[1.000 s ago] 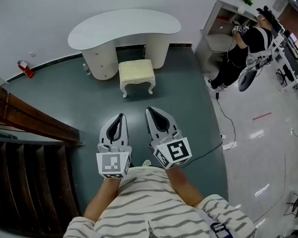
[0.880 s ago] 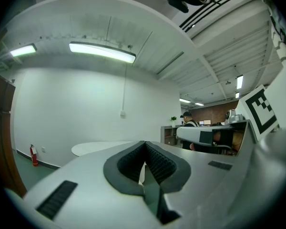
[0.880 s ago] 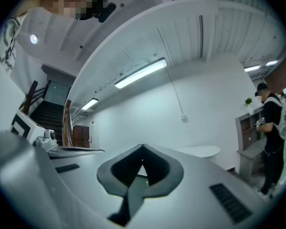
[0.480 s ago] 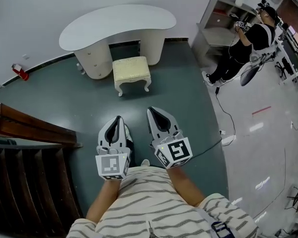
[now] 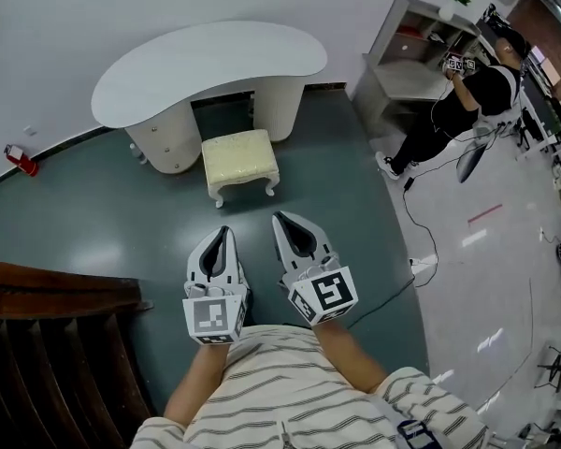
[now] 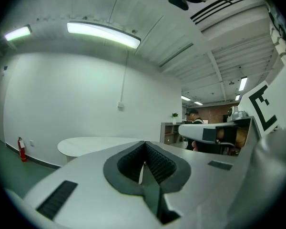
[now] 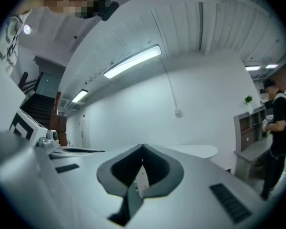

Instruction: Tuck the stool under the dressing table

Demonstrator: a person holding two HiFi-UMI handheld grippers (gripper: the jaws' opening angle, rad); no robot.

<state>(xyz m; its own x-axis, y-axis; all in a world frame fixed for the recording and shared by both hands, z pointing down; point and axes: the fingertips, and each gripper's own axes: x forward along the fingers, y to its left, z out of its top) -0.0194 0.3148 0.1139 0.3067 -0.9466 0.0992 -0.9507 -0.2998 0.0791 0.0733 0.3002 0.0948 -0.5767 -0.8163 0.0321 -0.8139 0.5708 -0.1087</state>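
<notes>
At 12 o'clock from my two grippers, on the green floor, stands the stool, well apart from both. Left gripper: jaws together, nothing between them. Right gripper: jaws likewise together and empty. Both point toward 12 o'clock, side by side, close before my body.

The stool lies at about 12 from the left gripper and about 11 from the right. I judge neither clearly nearer. Its cushioned top is a rectangle with the long axis running 9 to 3, a little turned, so a long side faces me.

Beyond it, again at 12 o'clock, is the table, a curved white top on two pedestals with the knee gap between them. The stool stands just in front of that gap, its far side near the pedestals, and is not yet tucked under.

Judgement: grippers, stool and gap lie roughly on one 6-to-12 line. I must first close the distance, then press the near long side straight toward 12. An off-centre push could swing a leg against a pedestal.
</notes>
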